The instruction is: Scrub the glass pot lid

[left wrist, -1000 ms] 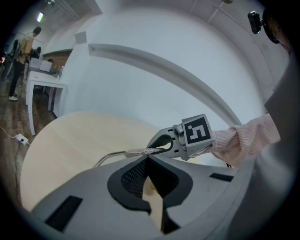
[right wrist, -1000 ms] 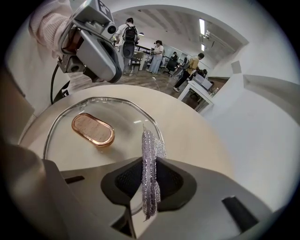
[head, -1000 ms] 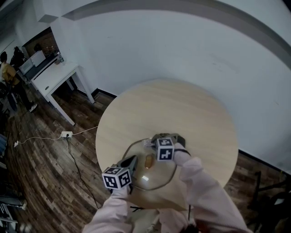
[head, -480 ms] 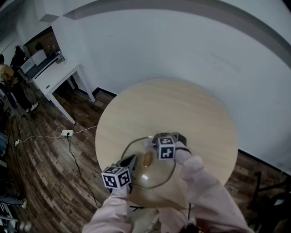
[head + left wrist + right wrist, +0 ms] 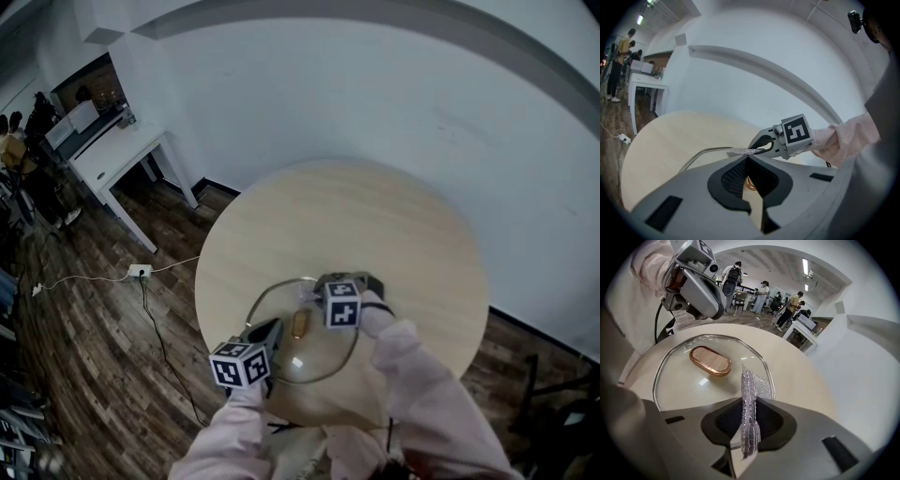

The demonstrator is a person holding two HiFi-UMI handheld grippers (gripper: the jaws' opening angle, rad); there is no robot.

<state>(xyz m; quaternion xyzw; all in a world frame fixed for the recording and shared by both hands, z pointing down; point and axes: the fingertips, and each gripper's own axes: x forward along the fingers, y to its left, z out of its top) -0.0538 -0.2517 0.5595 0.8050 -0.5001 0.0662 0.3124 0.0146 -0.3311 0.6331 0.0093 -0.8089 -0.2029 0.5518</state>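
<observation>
Glass pot lid (image 5: 319,356) is found lying knob-up on the round wooden table (image 5: 375,216), towards the person's side, and over the last second it has been shifted a little to the left and away from the person. At the left, the left gripper (image 5: 272,330) is clamped on the lid's near-left rim. In the left gripper view its jaws are seen together with the metal rim running into them, so the shift is judged to have been made by this gripper, though a push from the scrubbing side cannot be excluded. At the centre, the copper-coloured knob (image 5: 298,324) has been carried left with the glass and its long axis turned slightly. At the right, the right gripper (image 5: 317,291) is closed on a folded strip of silver mesh cloth (image 5: 753,385), which stands upright between its jaws over the far-right part of the lid near the rim. Contact with the glass cannot be confirmed. This gripper's position is recorded as almost unchanged. It is therefore judged that the lid is being fed under a nearly stationary cloth, that a fresh stretch of rim is being presented, and that scrubbing is under way rather than finished.
</observation>
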